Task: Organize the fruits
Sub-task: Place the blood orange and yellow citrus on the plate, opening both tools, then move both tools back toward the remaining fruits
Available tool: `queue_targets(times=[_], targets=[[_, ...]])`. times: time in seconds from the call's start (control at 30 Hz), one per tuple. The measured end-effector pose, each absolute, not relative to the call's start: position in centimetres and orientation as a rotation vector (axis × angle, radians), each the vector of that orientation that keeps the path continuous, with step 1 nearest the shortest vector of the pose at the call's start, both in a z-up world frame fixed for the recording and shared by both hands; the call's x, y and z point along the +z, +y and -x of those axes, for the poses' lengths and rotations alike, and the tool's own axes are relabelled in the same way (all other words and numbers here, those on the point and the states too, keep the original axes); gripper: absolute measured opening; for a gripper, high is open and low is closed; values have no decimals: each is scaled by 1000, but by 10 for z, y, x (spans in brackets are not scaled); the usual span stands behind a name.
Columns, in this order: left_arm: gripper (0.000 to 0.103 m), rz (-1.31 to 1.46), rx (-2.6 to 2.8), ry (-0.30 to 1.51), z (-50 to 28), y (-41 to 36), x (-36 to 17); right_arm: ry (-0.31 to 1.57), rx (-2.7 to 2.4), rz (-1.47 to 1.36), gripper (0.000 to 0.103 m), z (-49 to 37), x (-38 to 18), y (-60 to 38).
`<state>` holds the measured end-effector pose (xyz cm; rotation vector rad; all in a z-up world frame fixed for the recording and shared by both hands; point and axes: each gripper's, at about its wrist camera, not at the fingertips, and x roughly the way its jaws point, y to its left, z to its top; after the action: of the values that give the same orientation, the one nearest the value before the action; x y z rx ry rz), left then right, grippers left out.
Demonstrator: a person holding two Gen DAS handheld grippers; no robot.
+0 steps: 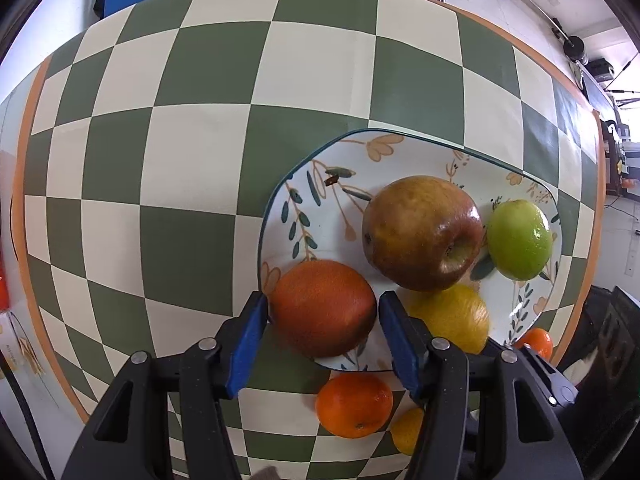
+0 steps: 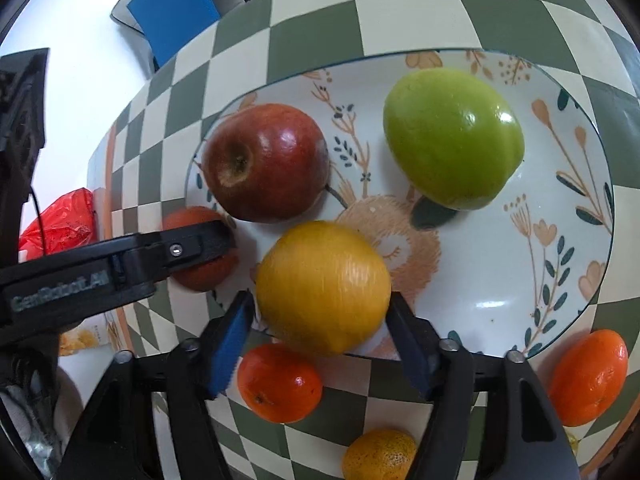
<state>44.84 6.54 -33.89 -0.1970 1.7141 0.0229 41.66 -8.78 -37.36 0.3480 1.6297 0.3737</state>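
Left wrist view shows the left gripper (image 1: 322, 312) grasping a dark orange (image 1: 322, 308), its blue pads touching both sides, at the plate's (image 1: 420, 152) near left rim. Right wrist view shows the right gripper (image 2: 320, 320) around a yellow orange (image 2: 323, 286), which sits on the near rim; its pads stand just beside the fruit, and I cannot tell whether they press it. Farther in on the plate lie a red apple (image 2: 266, 162) and, to its right, a green apple (image 2: 454, 138). Off the plate, on the checkered tabletop (image 1: 200, 140) near its front edge, lie two tangerines (image 2: 280, 384) (image 2: 588, 376) and a small yellow fruit (image 2: 380, 454). A red bag (image 2: 60, 220) lies beyond the tabletop's left edge.
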Motion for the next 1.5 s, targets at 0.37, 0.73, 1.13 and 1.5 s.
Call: queue_targets(times=[0.37, 0.73, 1.13, 1.5], targets=[[84, 171, 61, 1666, -445, 80, -327, 1597, 210, -142, 95, -406, -345, -110], [84, 27, 116, 1449, -391, 60, -256, 1451, 97, -11, 96, -379, -280, -135], [84, 10, 67, 1276, -334, 39, -182, 1293, 103, -22, 96, -325, -189, -140], [84, 10, 46, 1148, -284, 35, -116, 1165, 96, -46, 96, -271, -115, -148]])
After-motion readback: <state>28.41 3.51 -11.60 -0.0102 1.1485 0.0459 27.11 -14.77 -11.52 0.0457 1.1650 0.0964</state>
